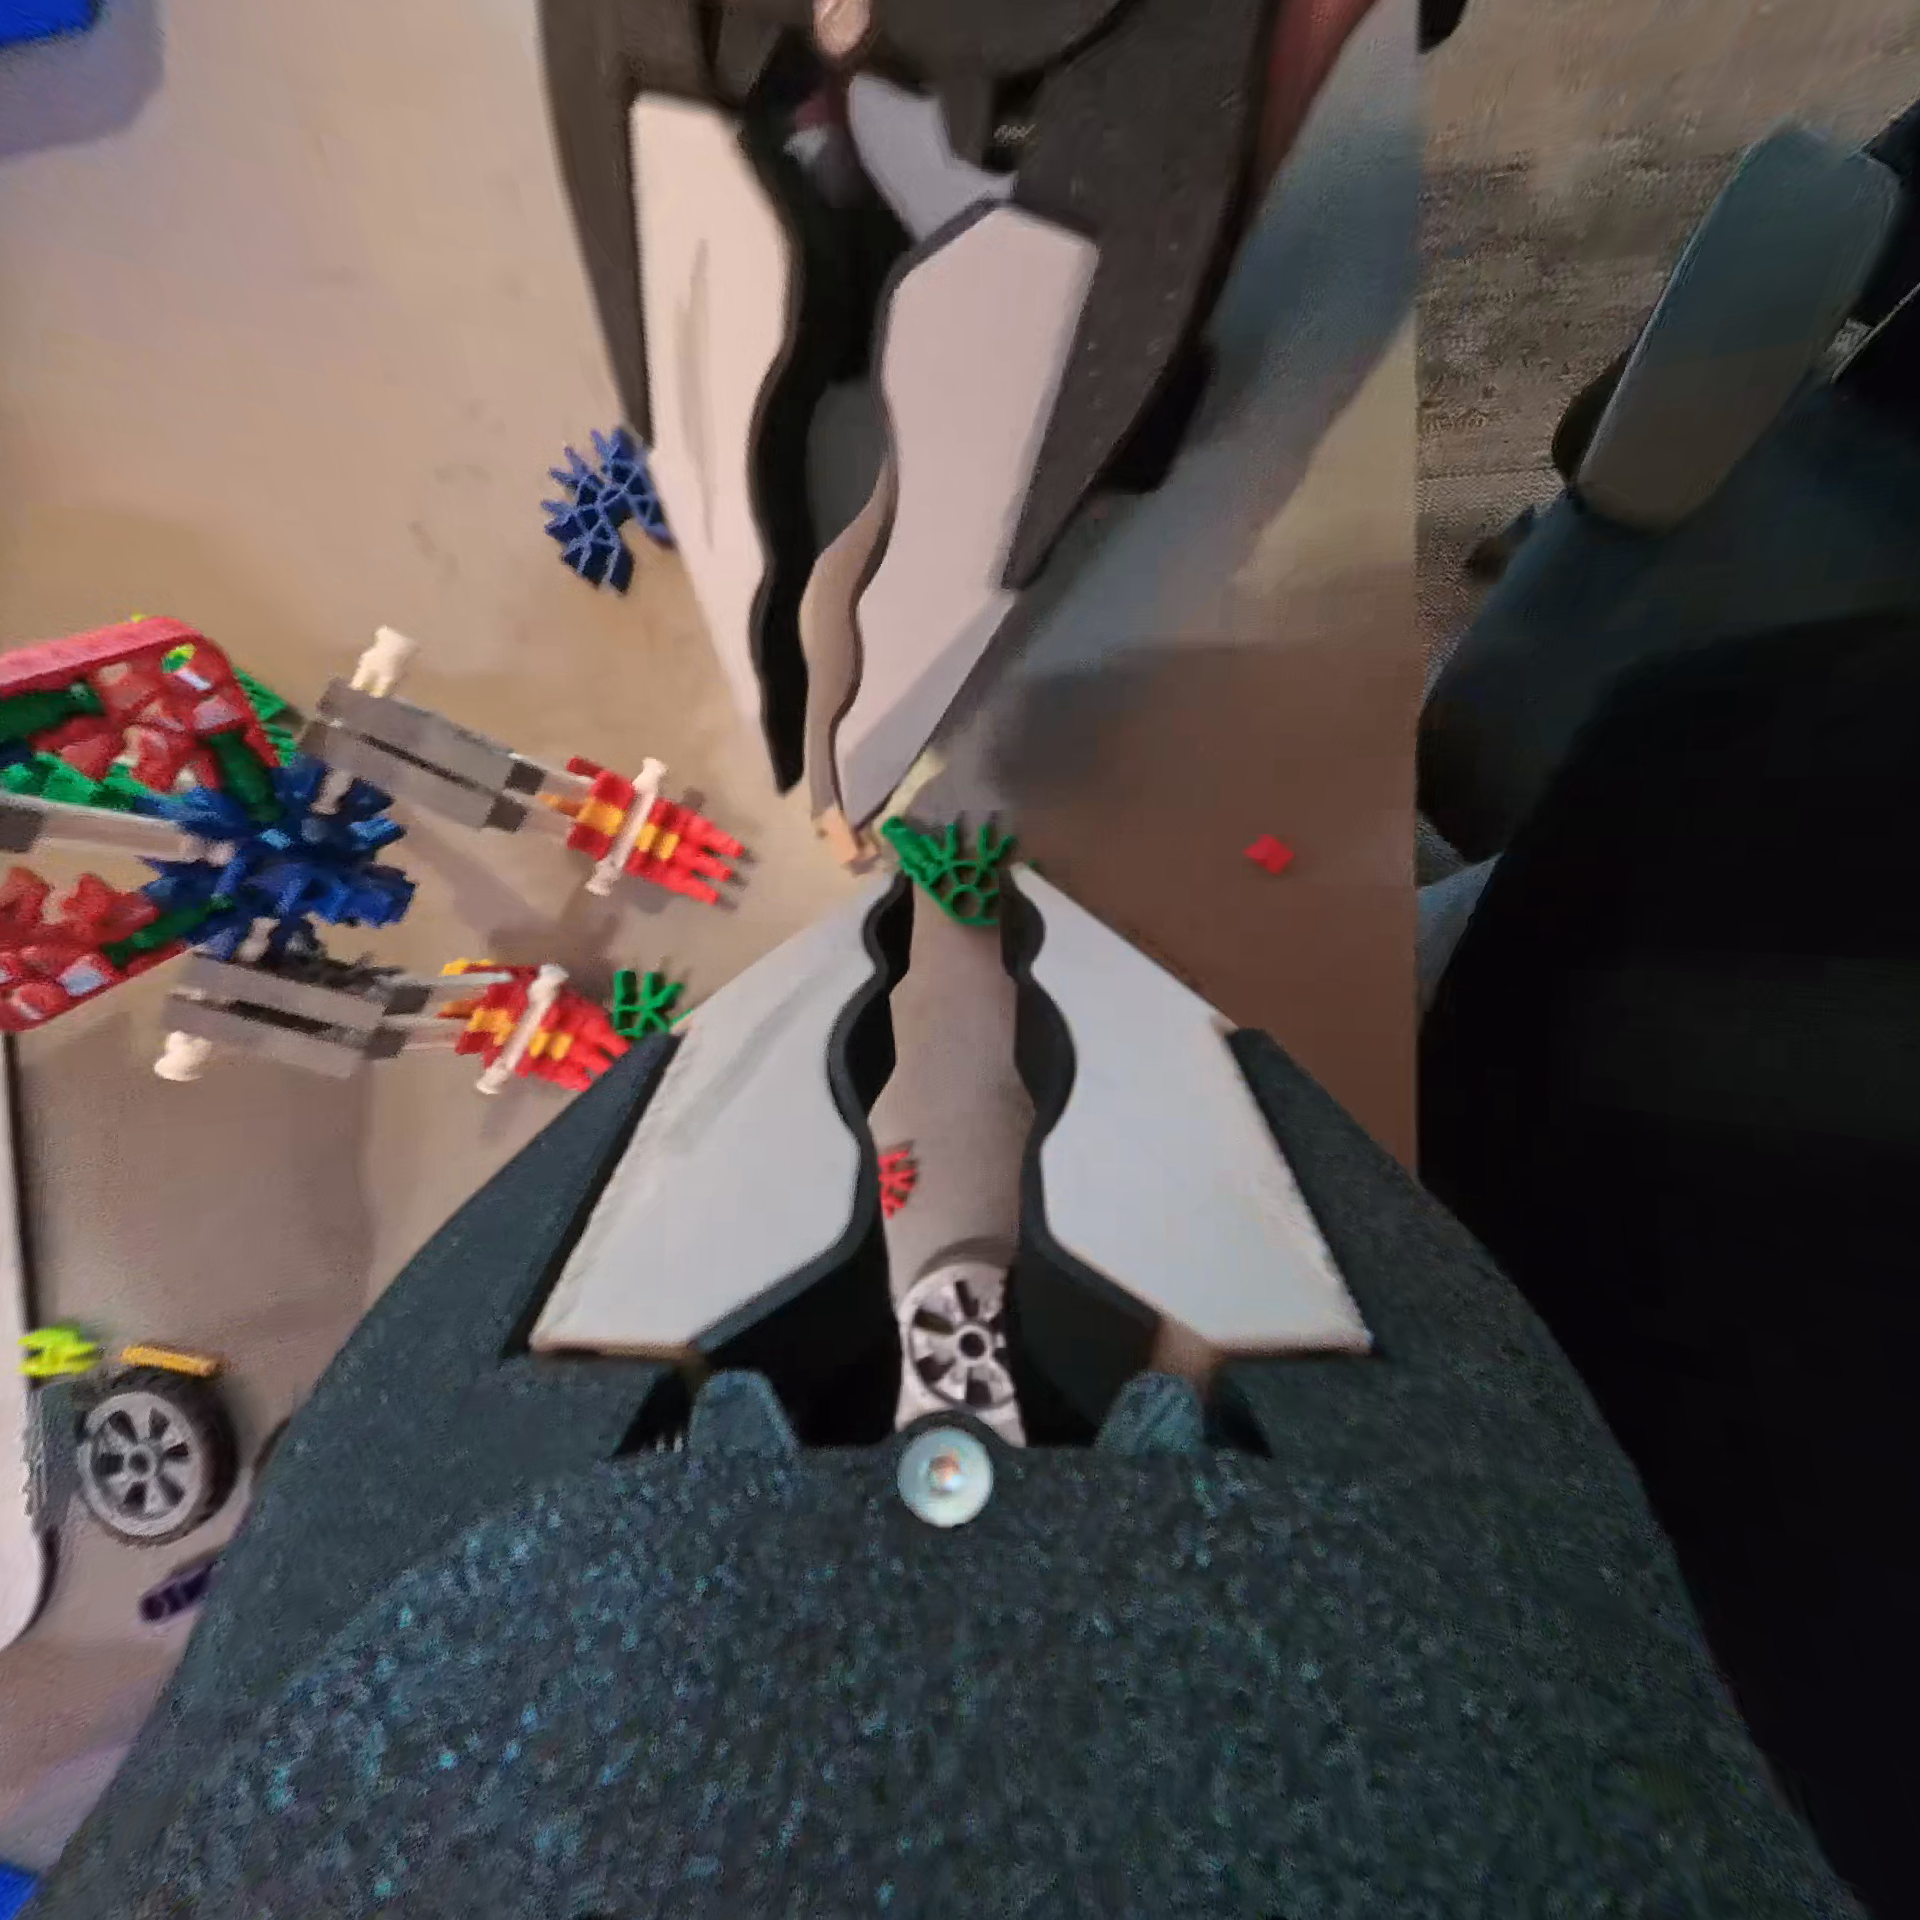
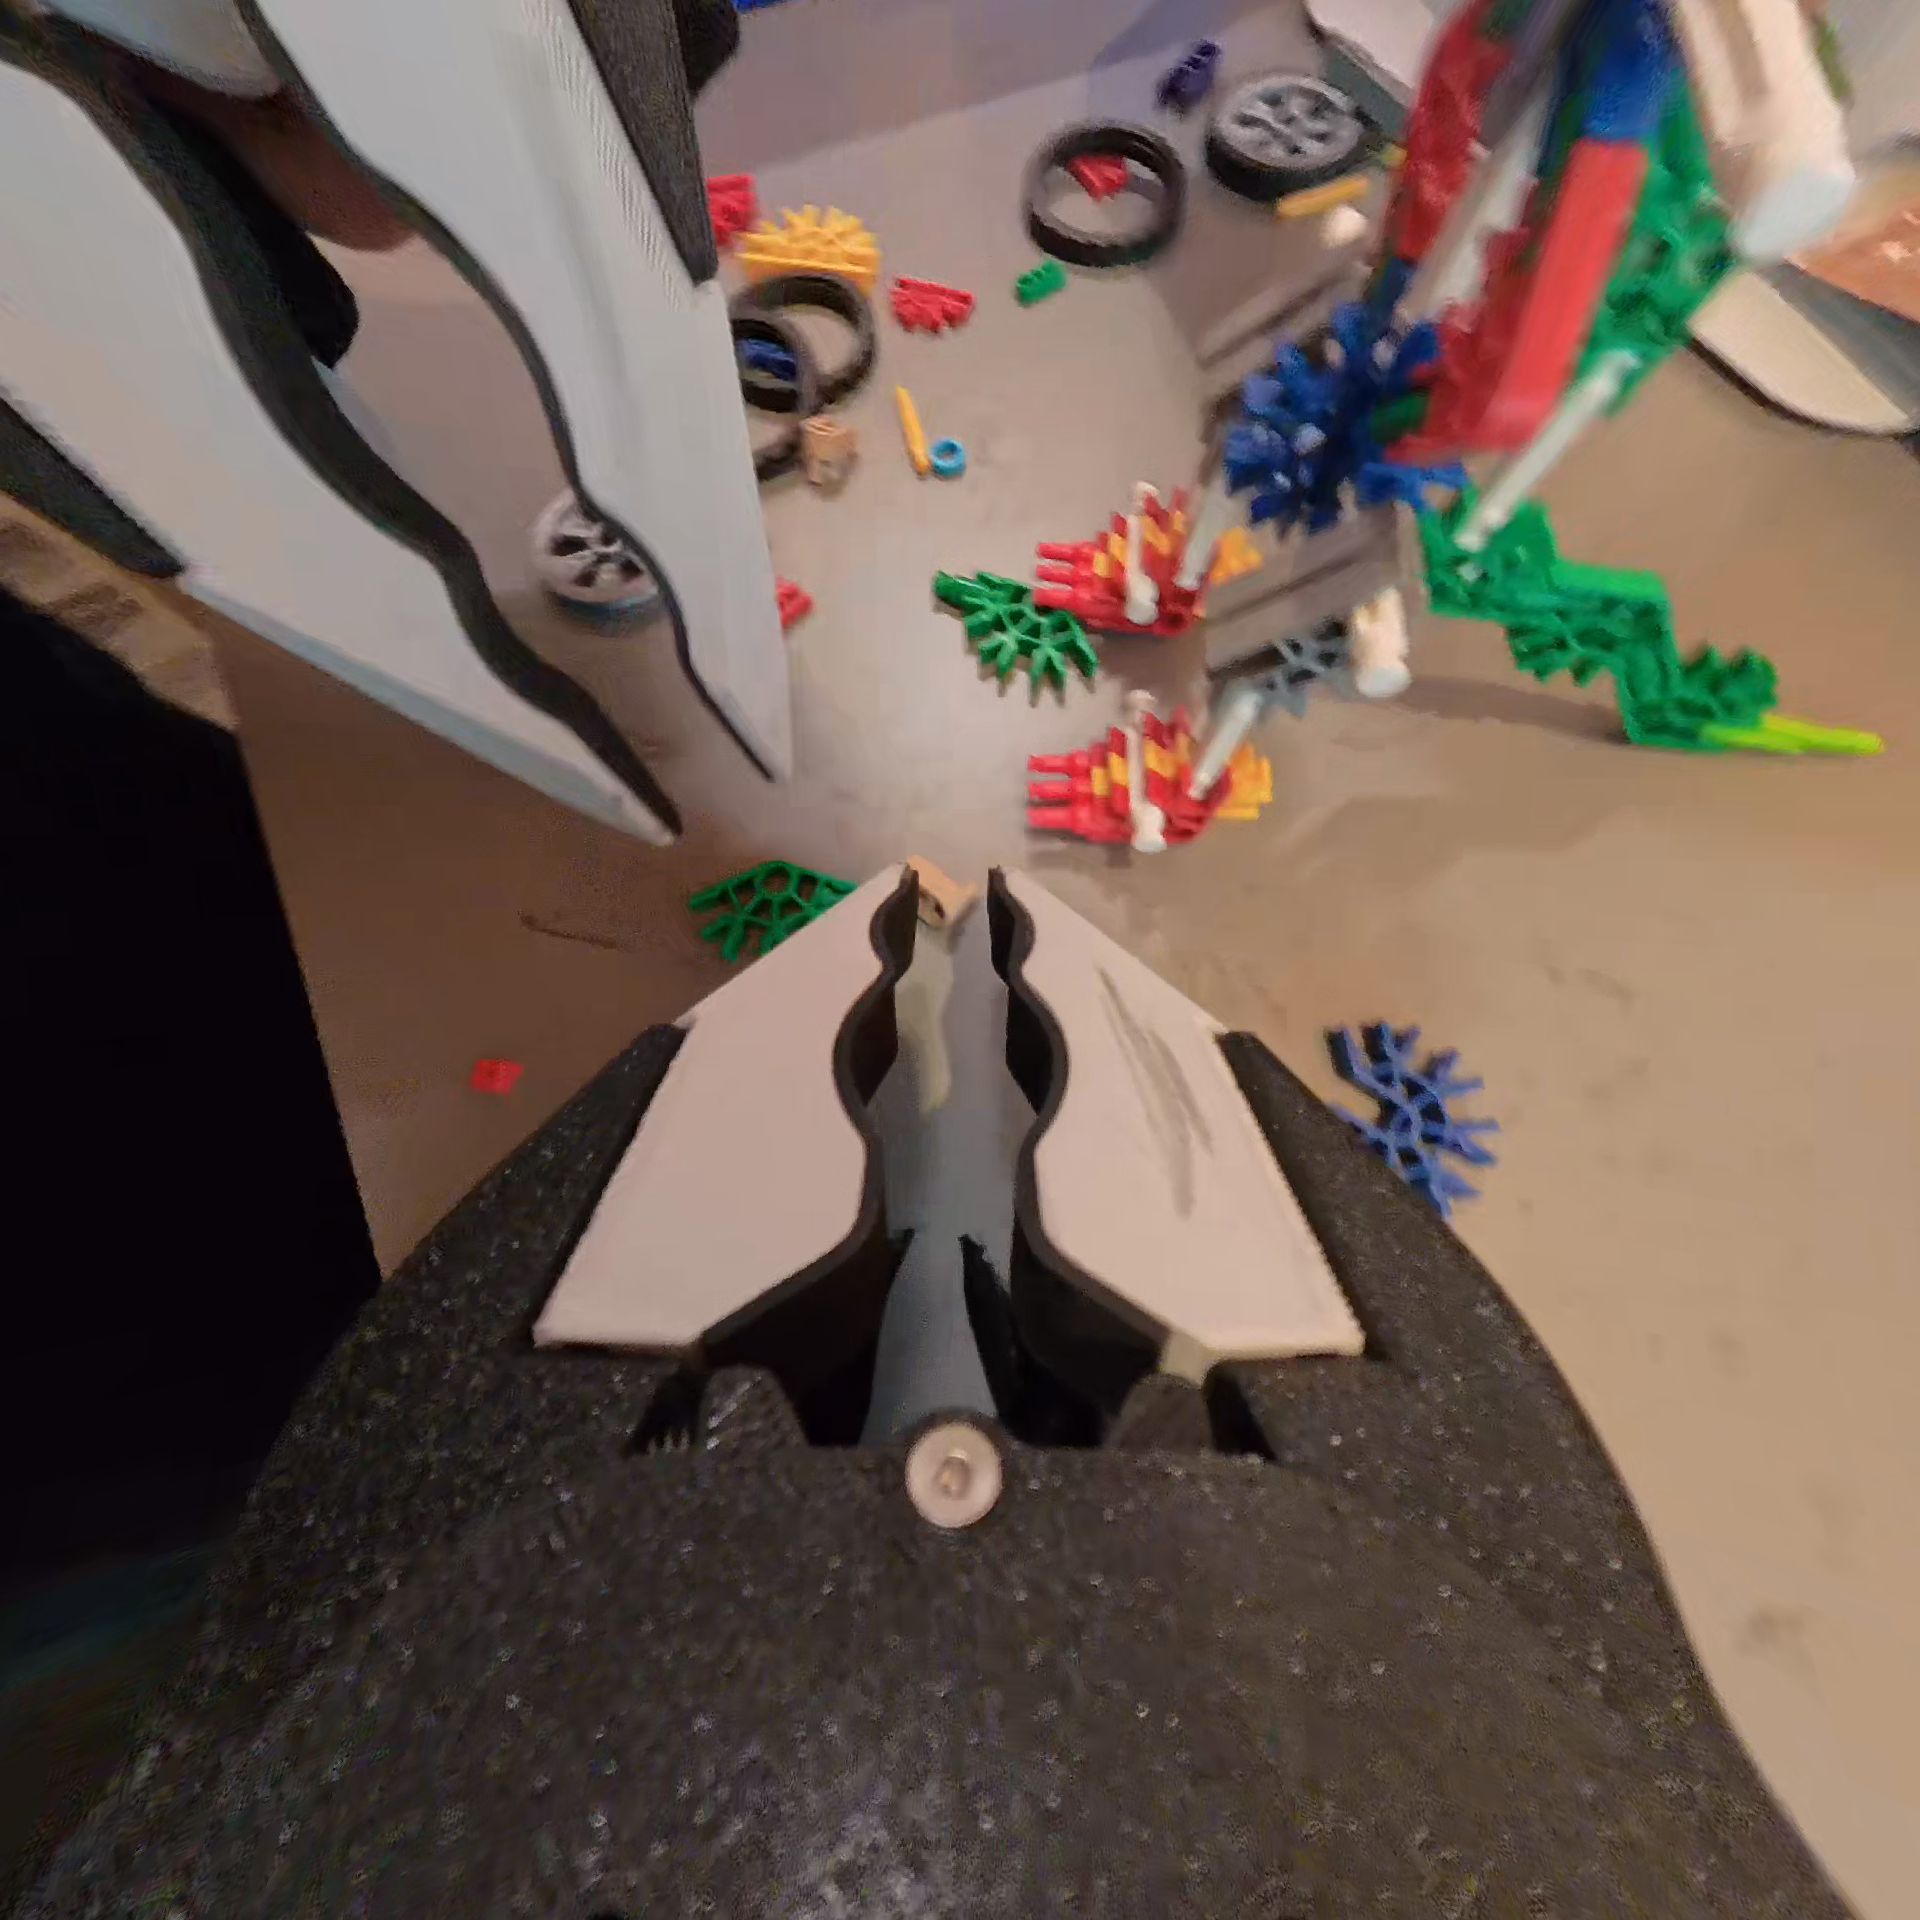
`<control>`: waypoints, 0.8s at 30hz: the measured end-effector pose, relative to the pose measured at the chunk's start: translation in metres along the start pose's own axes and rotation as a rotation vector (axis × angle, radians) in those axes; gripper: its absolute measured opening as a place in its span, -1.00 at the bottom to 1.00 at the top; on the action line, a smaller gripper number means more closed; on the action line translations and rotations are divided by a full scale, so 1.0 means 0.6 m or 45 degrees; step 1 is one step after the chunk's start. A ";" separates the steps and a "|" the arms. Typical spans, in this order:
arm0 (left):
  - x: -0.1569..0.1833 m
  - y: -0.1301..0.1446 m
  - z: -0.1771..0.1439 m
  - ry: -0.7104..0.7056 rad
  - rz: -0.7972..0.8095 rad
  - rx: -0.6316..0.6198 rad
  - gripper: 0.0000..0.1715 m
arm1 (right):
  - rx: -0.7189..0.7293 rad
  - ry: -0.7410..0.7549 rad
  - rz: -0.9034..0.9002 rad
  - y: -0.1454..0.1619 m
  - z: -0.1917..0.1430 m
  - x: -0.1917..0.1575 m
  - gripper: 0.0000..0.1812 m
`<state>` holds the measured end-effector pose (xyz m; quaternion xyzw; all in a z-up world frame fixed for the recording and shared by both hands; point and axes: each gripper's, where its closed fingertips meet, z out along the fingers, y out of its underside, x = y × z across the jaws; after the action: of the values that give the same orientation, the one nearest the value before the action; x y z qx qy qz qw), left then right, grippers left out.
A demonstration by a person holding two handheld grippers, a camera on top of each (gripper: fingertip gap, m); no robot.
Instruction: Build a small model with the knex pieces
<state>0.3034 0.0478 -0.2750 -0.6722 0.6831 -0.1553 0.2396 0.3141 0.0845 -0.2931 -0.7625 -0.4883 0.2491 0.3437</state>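
My left gripper is slightly open, its tips around a green connector that lies flat on the tan table. The right wrist view shows that connector resting under the left gripper, not lifted. My right gripper is shut on a small tan piece and holds it just above the table. In the left wrist view the right gripper comes down from the top, and the tan piece sits right beside the green connector.
A large red, green and blue rod-and-connector model stands nearby. A loose blue connector, black tyres, wheels, a second green connector and a small red piece lie about. The table edge has a dark-clothed person beyond it. The gap from one gripper's tips to the other's is roughly 5 cm.
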 end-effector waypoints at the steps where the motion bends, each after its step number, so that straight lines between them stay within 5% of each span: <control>1: 0.007 0.002 0.005 -0.025 0.026 -0.005 -0.84 | -0.009 -0.034 -0.047 0.000 0.005 -0.006 -0.86; 13: -0.024 0.066 0.032 -0.184 0.069 -0.129 -0.99 | -0.112 -0.065 -0.166 0.022 0.011 -0.009 -0.93; 24: -0.029 0.061 0.030 -0.169 0.101 -0.068 -0.92 | -0.128 0.203 -0.547 0.000 0.017 -0.007 -0.93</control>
<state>0.2818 0.0690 -0.3074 -0.6596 0.6956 -0.0826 0.2723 0.3049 0.0835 -0.2996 -0.6746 -0.6224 0.0844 0.3878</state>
